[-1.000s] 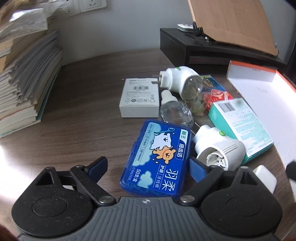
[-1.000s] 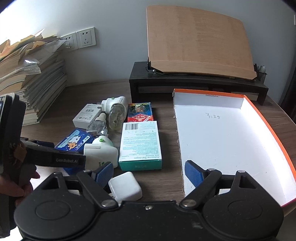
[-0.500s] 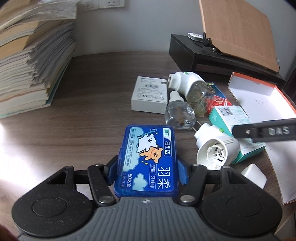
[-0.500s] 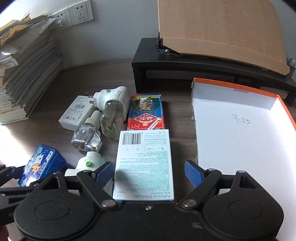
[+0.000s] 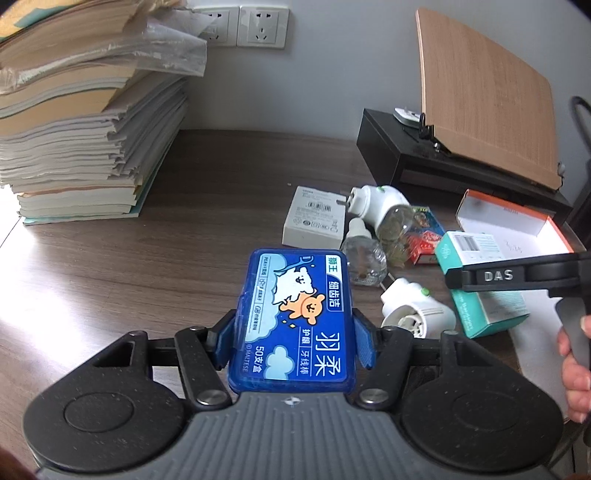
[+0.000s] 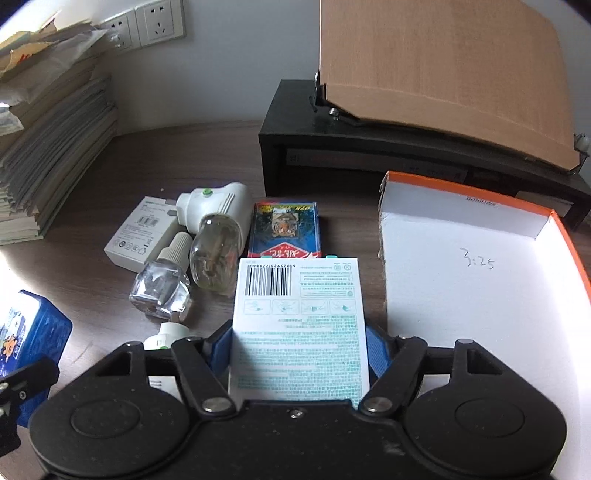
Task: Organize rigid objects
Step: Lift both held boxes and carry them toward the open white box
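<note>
My left gripper (image 5: pixel 293 341) is shut on a blue floss-pick box (image 5: pixel 295 317) and holds it above the wooden table; the box also shows in the right wrist view (image 6: pixel 29 332). My right gripper (image 6: pixel 299 352) is shut on a white-and-teal bandage box (image 6: pixel 299 321), which also shows in the left wrist view (image 5: pixel 480 288). An orange-rimmed white tray (image 6: pixel 480 280) lies to the right of it. On the table lie a white charger box (image 6: pixel 142 232), two mosquito-repellent plug-ins (image 6: pixel 218 218) (image 5: pixel 413 310), a clear refill bottle (image 6: pixel 162 284) and a red-and-blue packet (image 6: pixel 284 229).
A tall stack of books and papers (image 5: pixel 85 129) stands at the left. A black monitor stand (image 6: pixel 369 155) with a tilted wooden board (image 6: pixel 443 66) sits at the back by the wall. Wall sockets (image 5: pixel 258 26) are behind.
My left gripper closed on the blue box and lifted it. My right gripper moved forward over the bandage box and closed on it.
</note>
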The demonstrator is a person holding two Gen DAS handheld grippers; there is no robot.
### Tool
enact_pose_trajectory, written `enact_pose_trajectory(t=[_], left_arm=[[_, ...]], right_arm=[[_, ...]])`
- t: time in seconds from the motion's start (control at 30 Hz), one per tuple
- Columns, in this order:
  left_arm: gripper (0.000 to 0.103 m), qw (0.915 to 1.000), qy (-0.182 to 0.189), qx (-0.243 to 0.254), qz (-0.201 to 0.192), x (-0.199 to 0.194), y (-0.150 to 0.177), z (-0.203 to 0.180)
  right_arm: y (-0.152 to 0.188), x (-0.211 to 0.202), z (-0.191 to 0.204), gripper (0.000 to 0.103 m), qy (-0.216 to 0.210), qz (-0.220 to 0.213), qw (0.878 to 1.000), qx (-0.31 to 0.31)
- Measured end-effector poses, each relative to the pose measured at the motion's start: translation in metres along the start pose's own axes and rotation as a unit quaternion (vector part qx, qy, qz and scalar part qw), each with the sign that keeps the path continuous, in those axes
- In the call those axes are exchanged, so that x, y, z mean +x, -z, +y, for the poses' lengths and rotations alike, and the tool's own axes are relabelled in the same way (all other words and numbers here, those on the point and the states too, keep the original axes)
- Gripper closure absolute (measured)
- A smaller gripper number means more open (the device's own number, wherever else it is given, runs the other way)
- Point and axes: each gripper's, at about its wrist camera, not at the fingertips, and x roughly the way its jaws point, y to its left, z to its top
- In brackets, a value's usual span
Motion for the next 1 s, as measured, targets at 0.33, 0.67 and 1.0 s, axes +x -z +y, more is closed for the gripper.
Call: enact_pose_trajectory(t=[0.33,0.67,1.0], left_arm=[[0.040,0.9990,0.022,-0.002,-0.039,-0.023,-0.012,-0.054],[0.040,0.9983,0.016,-0.024,-0.051,-0.046,-0.016,-0.082],[0.040,0.9980,0.046,-0.012,-0.043,-0.048,-0.020,-0.159]], right_arm=[[0.001,-0.065,-0.050,0.019,0.004,-0.066,0.998,0.011],[0.020,-0.110,-0.116,0.019,0.001,-0.088,0.995,0.039],[0.037,-0.123,-0.177,0.019,0.012,-0.091,0.994,0.066]])
